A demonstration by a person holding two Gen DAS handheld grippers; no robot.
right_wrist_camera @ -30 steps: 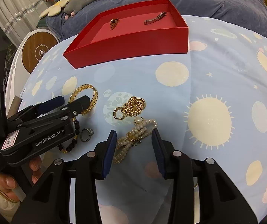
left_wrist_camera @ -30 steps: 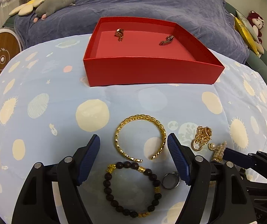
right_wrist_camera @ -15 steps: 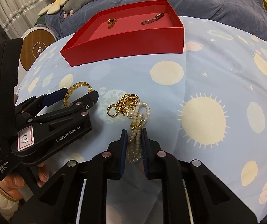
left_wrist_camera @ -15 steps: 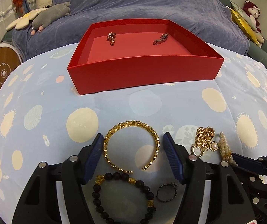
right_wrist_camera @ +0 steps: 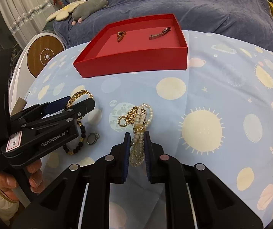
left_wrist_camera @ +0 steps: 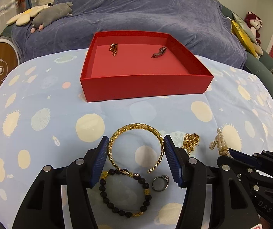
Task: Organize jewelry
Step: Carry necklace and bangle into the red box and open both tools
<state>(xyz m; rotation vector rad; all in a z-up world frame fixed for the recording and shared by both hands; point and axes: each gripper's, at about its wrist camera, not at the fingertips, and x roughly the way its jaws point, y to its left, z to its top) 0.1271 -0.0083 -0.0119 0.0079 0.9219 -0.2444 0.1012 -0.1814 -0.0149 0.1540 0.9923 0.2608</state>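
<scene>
Gold bangle (left_wrist_camera: 136,148) between left gripper (left_wrist_camera: 136,160) pads.

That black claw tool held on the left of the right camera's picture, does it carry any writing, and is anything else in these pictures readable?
"GenRobot.AI": white print on the side of the left claw.
"Data Acquisition System": small white print on the left claw's rear end.
"314": handwritten on the white sticker on the left claw; the first digit is partly cut off.
"DAS": raised letters on the right claw body, in the left camera's picture.
Nothing else is readable.
</scene>
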